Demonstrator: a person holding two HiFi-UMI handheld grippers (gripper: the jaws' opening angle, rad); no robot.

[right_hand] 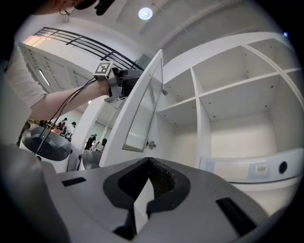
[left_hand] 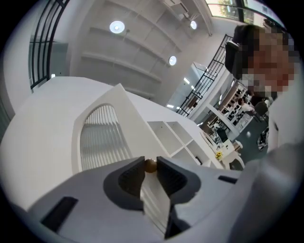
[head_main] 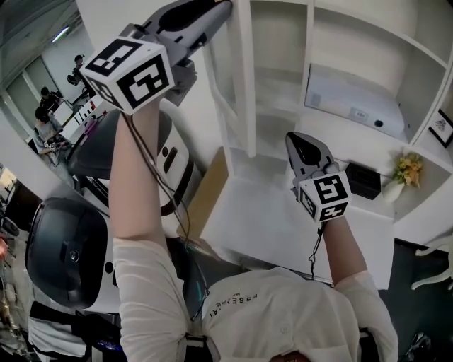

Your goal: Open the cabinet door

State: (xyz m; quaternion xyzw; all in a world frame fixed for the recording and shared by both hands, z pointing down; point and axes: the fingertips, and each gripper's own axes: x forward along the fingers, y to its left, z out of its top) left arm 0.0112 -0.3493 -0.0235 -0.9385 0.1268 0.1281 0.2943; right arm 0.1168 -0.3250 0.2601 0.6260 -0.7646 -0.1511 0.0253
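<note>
The white cabinet door (head_main: 243, 78) stands swung out, edge-on in the head view. In the left gripper view its face (left_hand: 102, 137) shows an arched louvred panel. My left gripper (head_main: 216, 8) is raised at the door's front edge. Its jaws (left_hand: 150, 163) are shut on the small brass knob (left_hand: 150, 166). From the right gripper view the door (right_hand: 142, 104) hangs open, with the left gripper (right_hand: 121, 80) on its far side. My right gripper (head_main: 301, 138) hovers lower over the white counter, facing the open shelves. Its jaws (right_hand: 149, 161) meet at the tips with nothing in them.
The open white shelves (right_hand: 228, 85) hold a flat white device (head_main: 354, 99). A black box (head_main: 362, 180) and a vase of flowers (head_main: 405, 173) stand on the counter (head_main: 269, 219). A cardboard sheet (head_main: 209, 191) and dark-domed machines (head_main: 67, 247) are at the left.
</note>
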